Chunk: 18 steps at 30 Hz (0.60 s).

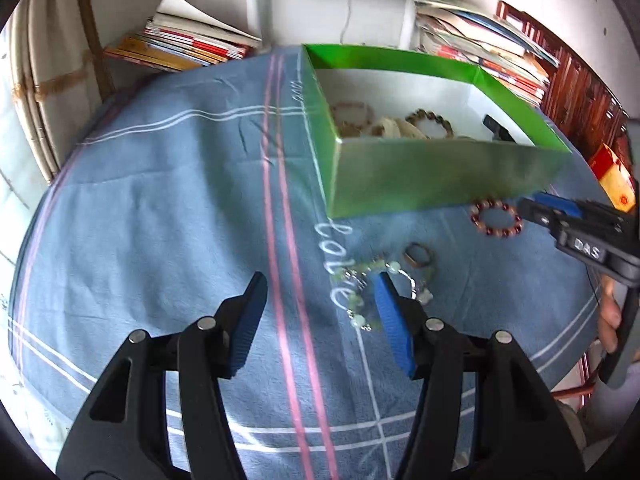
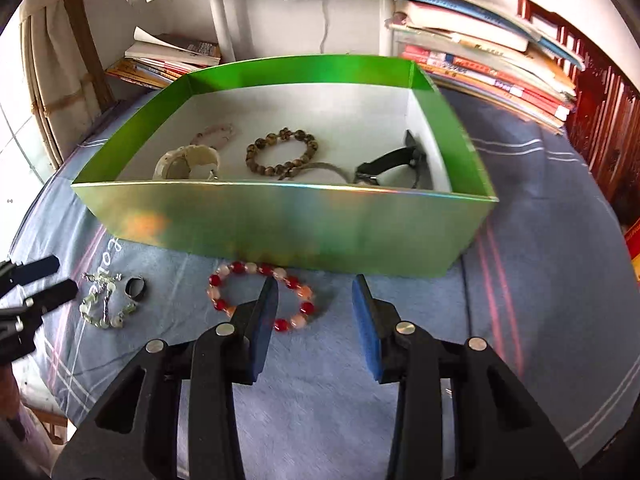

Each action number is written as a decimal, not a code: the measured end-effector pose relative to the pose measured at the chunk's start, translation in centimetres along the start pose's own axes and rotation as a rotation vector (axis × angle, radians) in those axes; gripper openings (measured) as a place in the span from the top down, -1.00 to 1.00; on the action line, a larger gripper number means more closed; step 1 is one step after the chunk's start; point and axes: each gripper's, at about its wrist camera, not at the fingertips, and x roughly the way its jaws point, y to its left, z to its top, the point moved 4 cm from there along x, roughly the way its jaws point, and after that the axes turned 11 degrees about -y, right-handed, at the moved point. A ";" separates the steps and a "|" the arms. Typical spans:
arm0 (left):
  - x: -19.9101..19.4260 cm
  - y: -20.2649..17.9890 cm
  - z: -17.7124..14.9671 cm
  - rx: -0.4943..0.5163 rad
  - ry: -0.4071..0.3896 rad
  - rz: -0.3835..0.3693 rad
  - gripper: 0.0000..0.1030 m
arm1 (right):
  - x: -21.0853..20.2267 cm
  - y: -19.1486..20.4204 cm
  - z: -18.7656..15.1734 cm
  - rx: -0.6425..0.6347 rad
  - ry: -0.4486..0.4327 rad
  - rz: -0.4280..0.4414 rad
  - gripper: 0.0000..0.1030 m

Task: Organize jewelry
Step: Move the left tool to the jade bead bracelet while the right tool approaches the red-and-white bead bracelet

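Observation:
A green box (image 2: 280, 224) with a white inside stands on the blue cloth and holds a brown bead bracelet (image 2: 280, 152), a cream bangle (image 2: 186, 162), a pale pink bracelet (image 2: 216, 134) and a black-strapped watch (image 2: 394, 162). In front of the box lie a red and white bead bracelet (image 2: 260, 298), a dark ring (image 2: 135, 288) and a pale green bead bracelet (image 2: 104, 306). My right gripper (image 2: 316, 300) is open just above and to the right of the red bracelet, nothing between its pads. My left gripper (image 1: 320, 292) is open, its right finger over the green bracelet (image 1: 360, 292).
Stacks of books and magazines (image 2: 488, 64) lie behind the box at left and right. A white table leg (image 2: 222, 12) rises at the back. The blue cloth (image 1: 160, 200) covers a round table whose edge falls away on the left. Dark wooden furniture (image 2: 600, 120) is at right.

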 end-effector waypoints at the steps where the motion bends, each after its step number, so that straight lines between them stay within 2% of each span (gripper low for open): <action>1: 0.2 -0.1 -0.2 -0.004 0.005 -0.013 -0.08 | 0.5 0.2 -0.1 0.000 0.009 0.000 0.25; 3: 0.5 -0.4 -0.3 -0.009 0.017 -0.035 -0.08 | 1.1 0.7 -0.3 -0.013 0.023 -0.006 0.26; 5: 1.1 -0.6 -0.3 -0.018 0.029 -0.047 -0.09 | 1.0 1.4 -0.5 -0.065 0.003 -0.043 0.42; 6: 1.4 -0.7 -0.3 -0.021 0.033 -0.052 -0.09 | 0.8 1.6 -0.6 -0.072 0.003 -0.031 0.69; 7: 1.6 -0.8 -0.3 -0.024 0.035 -0.060 -0.09 | 0.5 2.1 -0.7 -0.087 0.010 -0.019 0.83; 10: 2.2 -1.0 0.0 -0.038 0.049 -0.071 -0.06 | -0.4 2.8 -1.2 -0.139 0.013 -0.034 0.83; 14: 2.7 -1.3 0.2 -0.047 0.049 -0.080 0.32 | -2.1 2.6 -2.6 -0.139 0.023 -0.023 0.83; 16: 2.9 -1.5 0.4 -0.047 0.047 -0.083 0.43 | -2.8 2.4 -3.2 -0.135 0.029 -0.022 0.83; 18: 3.1 -1.8 0.5 -0.048 0.047 -0.089 0.45 | -3.3 2.0 -3.5 -0.120 0.031 -0.025 0.82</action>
